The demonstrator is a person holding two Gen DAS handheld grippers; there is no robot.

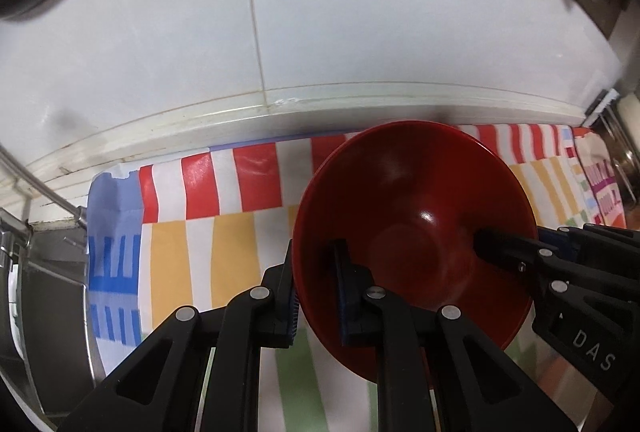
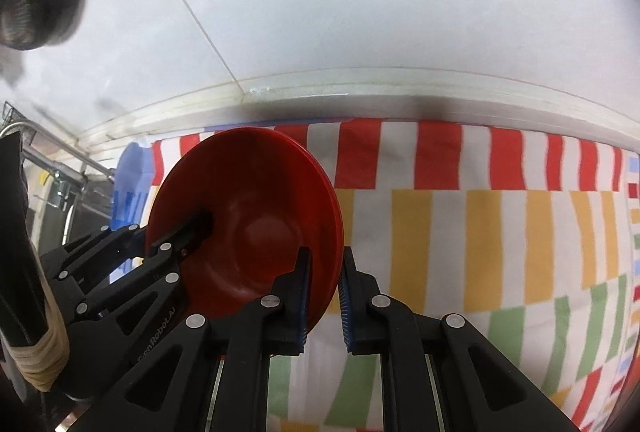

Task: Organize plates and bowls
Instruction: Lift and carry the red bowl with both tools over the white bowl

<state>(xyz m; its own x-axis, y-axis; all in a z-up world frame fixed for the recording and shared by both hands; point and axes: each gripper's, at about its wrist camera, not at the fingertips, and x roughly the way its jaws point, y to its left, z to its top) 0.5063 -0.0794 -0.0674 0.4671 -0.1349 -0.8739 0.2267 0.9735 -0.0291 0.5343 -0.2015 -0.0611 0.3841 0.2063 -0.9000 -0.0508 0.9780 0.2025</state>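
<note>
White tiles behind the striped table (image 2: 460,232); my left gripper (image 1: 316,296) and right gripper (image 2: 324,292) are both clamped on the red bowl's (image 1: 412,216) rim, tilted, near the back edge.

White tiled wall (image 1: 320,32) with visible grout joints; pale sealing strip (image 1: 360,100) along its base, discoloured at the left end. Counter covered by a striped cloth (image 2: 480,224) in red, yellow, green, blue. Metal rack (image 1: 36,228) at far left.
</note>
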